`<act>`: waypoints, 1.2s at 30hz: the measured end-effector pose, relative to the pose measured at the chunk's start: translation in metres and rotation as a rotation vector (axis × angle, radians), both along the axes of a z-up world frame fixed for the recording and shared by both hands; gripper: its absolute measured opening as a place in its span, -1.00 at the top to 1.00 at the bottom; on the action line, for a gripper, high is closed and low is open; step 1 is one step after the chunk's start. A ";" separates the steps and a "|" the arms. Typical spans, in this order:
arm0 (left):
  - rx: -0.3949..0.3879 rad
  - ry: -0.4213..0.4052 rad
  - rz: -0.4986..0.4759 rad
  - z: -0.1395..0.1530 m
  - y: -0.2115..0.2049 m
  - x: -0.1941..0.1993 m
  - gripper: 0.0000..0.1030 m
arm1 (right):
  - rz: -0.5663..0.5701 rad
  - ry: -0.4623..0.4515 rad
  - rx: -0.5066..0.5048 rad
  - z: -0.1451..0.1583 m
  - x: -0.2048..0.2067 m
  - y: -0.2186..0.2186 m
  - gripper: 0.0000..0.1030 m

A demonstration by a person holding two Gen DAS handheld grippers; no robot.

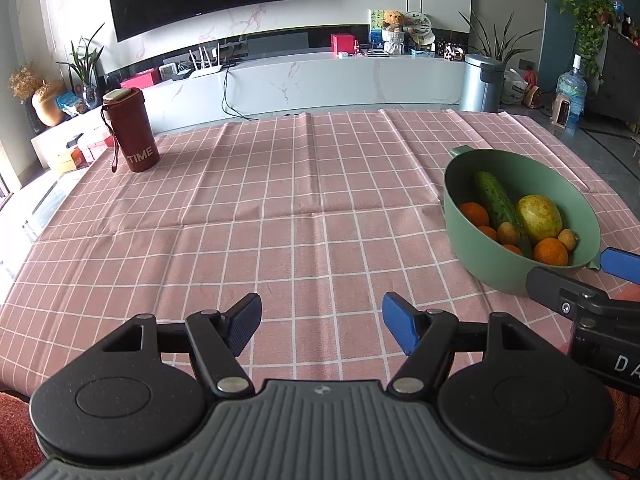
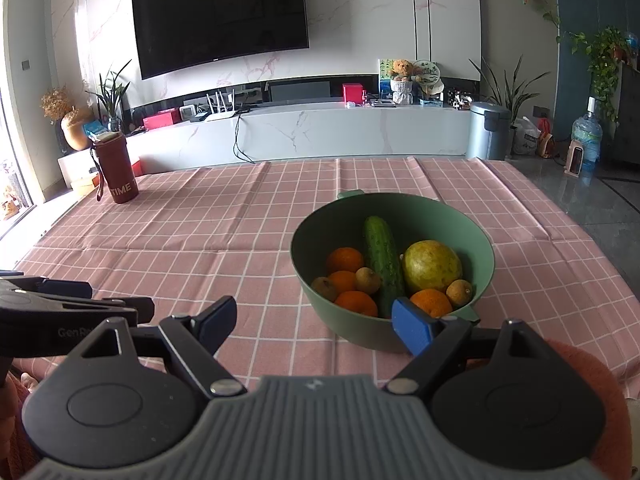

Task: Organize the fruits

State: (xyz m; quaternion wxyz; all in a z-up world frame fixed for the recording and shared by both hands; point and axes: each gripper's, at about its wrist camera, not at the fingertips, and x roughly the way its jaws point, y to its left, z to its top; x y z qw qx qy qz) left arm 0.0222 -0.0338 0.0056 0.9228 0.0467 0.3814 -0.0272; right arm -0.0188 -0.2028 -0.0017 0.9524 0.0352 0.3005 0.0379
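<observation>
A green bowl [image 2: 394, 216] is sitting near the right edge of the table [image 2: 224, 240], which is wearing a pink checked cloth. Inside the bowl, a cucumber [image 2: 382, 264] is lying lengthwise down the middle, a large yellow-green fruit [image 2: 431, 266] is resting to its right, several oranges [image 2: 345, 260] are lying on both sides, and small brownish fruits [image 2: 368, 280] are filling the gaps. The right gripper [image 2: 316, 326] is hovering just in front of the bowl's near rim, fingers spread wide and grasping nothing. The left gripper [image 1: 318, 324] is hanging over bare cloth toward the near edge, its fingers likewise released and empty. A red cup [image 1: 131, 130] marked TIME is standing upright at the far left corner.
</observation>
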 end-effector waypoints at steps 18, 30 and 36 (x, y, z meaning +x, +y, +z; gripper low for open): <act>0.005 -0.006 -0.010 0.003 -0.004 -0.003 -0.58 | -0.003 -0.016 -0.003 0.002 -0.004 -0.001 -0.71; 0.001 -0.002 -0.016 0.004 -0.007 -0.003 -0.58 | -0.003 -0.016 0.001 0.002 -0.004 -0.002 -0.72; -0.002 0.000 -0.016 0.004 -0.006 -0.003 -0.58 | -0.003 -0.014 -0.003 0.002 -0.003 -0.001 -0.73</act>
